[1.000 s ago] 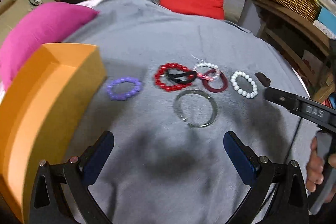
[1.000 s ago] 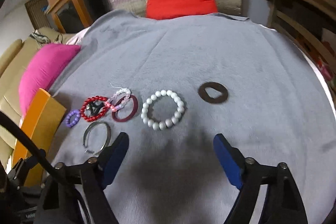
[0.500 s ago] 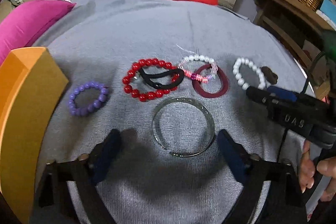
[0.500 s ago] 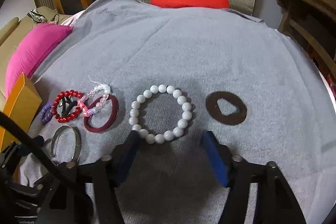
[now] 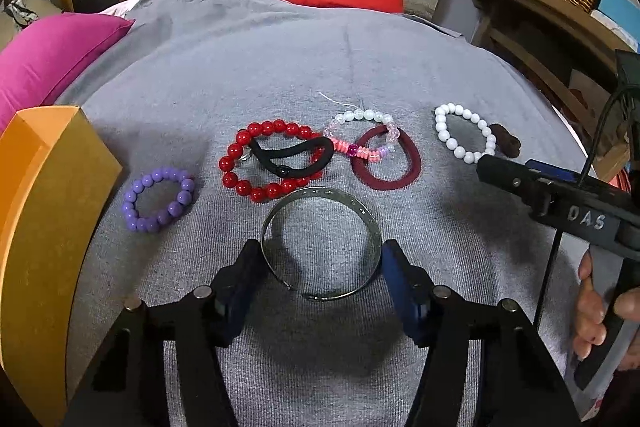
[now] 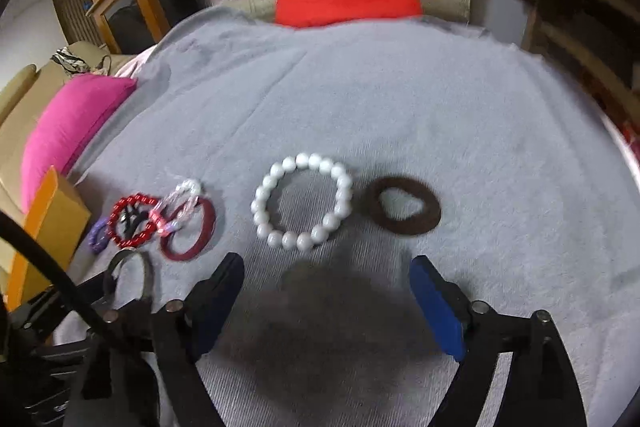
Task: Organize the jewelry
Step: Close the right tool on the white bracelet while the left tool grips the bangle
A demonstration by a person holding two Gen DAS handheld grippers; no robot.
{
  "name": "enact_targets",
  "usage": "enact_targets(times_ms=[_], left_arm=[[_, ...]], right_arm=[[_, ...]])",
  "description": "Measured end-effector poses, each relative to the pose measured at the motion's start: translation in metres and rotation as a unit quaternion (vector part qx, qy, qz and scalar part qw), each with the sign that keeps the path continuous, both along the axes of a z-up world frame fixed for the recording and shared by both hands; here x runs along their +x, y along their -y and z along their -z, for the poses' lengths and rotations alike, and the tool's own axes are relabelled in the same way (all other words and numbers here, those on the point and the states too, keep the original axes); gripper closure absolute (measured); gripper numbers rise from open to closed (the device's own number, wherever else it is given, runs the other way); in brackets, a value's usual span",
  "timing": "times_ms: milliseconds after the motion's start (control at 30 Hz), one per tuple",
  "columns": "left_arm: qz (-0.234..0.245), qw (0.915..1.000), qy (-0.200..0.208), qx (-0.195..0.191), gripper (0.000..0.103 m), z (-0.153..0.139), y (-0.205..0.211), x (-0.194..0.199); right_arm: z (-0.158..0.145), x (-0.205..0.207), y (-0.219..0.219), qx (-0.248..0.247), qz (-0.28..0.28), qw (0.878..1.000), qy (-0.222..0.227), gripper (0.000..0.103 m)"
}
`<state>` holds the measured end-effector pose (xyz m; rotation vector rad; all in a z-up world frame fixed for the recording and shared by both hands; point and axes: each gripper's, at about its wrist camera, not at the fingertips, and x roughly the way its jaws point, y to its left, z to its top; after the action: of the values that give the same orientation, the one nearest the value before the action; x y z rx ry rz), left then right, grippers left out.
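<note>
The left claw sits low over the grey cloth-covered desk, its jaws having just been closing around the open silver metal bangle; the blue pads stand at the bangle's two sides, about touching its rim, though a firm press cannot be told. Just beyond this claw lies the red bead bracelet with a black elastic hair tie across it. Beyond and to the right are the pink-and-clear bead bracelet overlapping a maroon hair band. To the left of the claw lies the purple bead bracelet, and farther left the orange cardboard box.

The right claw stands wide, its jaws having just been opening, with nothing between them. The white bead bracelet lies just beyond its tips, untouched, and the dark brown fuzzy hair band lies beyond and to the right, just beside the white beads.
</note>
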<state>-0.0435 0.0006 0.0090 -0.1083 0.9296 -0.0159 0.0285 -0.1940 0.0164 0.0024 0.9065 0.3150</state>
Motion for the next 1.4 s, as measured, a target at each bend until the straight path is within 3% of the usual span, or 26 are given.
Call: enact_targets(times_ms=[267, 533, 767, 1100, 1400], left_arm=[[0.006, 0.9999, 0.006, 0.009, 0.037, 0.003, 0.003, 0.01], [0.021, 0.9996, 0.013, 0.013, 0.04, 0.003, 0.003, 0.014], [0.025, 0.9996, 0.015, 0.005, 0.04, 0.0, -0.002, 0.004], [0.015, 0.9987, 0.044, -0.021, 0.04, -0.022, -0.015, -0.015], [0.017, 0.9978, 0.059, -0.023, 0.04, -0.037, -0.016, -0.024]], right_arm=[[0.012, 0.017, -0.031, -0.06, -0.01, 0.998, 0.017, 0.019], [0.009, 0.029, -0.029, -0.037, 0.008, 0.999, 0.024, 0.068], [0.007, 0.021, -0.015, -0.021, 0.008, 0.999, 0.023, 0.091], [-0.006, 0.003, 0.038, 0.052, 0.005, 0.999, 0.002, 0.092], [-0.031, -0.015, 0.054, 0.087, -0.01, 0.996, 0.019, 0.092]])
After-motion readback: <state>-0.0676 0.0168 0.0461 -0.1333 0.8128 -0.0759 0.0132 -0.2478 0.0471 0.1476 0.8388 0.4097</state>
